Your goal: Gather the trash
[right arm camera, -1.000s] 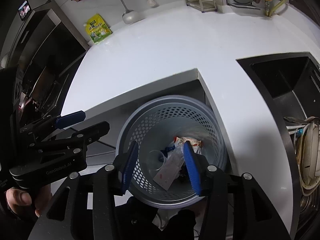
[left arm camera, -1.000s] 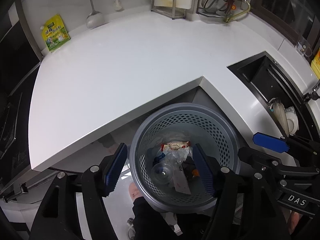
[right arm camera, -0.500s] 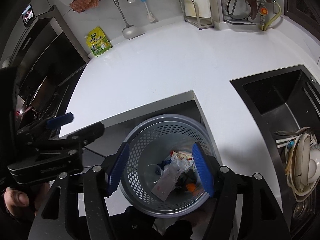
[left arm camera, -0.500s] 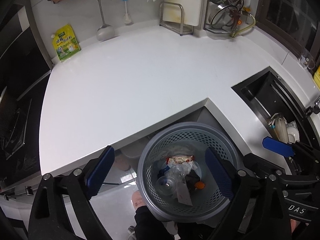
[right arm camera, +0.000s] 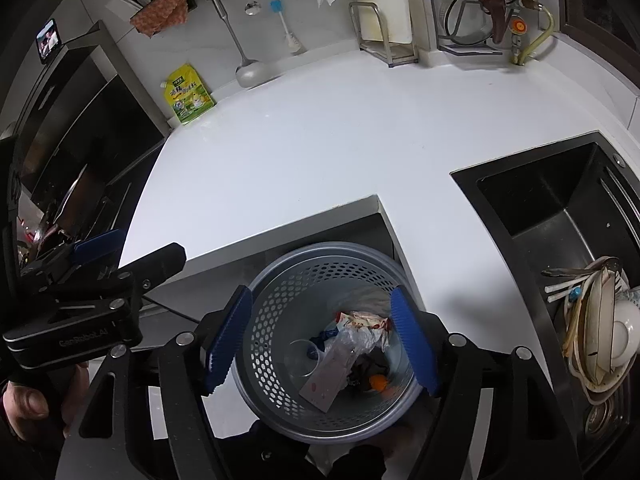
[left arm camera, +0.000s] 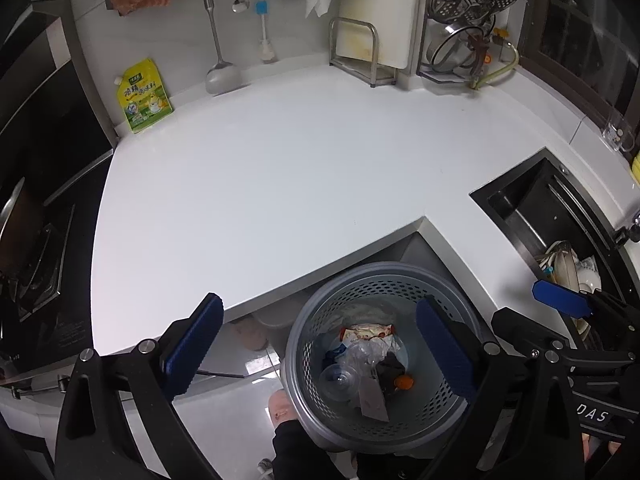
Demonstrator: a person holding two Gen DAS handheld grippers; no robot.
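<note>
Below tabletop (left arm camera: 280, 184) corner: bin (left arm camera: 384, 356) holds trash (left arm camera: 368, 364). Left gripper (left arm camera: 320, 348) jaws wide, empty. Right gripper (right arm camera: 320, 340) jaws wide, empty.

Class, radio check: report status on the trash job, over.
Left gripper open, empty. Right gripper open, empty. Trash in bin below counter. Nothing in the way.

L gripper (left arm camera: 320, 346) jaws wide apart above trash basket (left arm camera: 304, 344).

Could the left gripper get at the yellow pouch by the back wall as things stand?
Probably yes. The left gripper is open and empty, and the white counter between it and the yellow pouch is bare, though far across.
</note>
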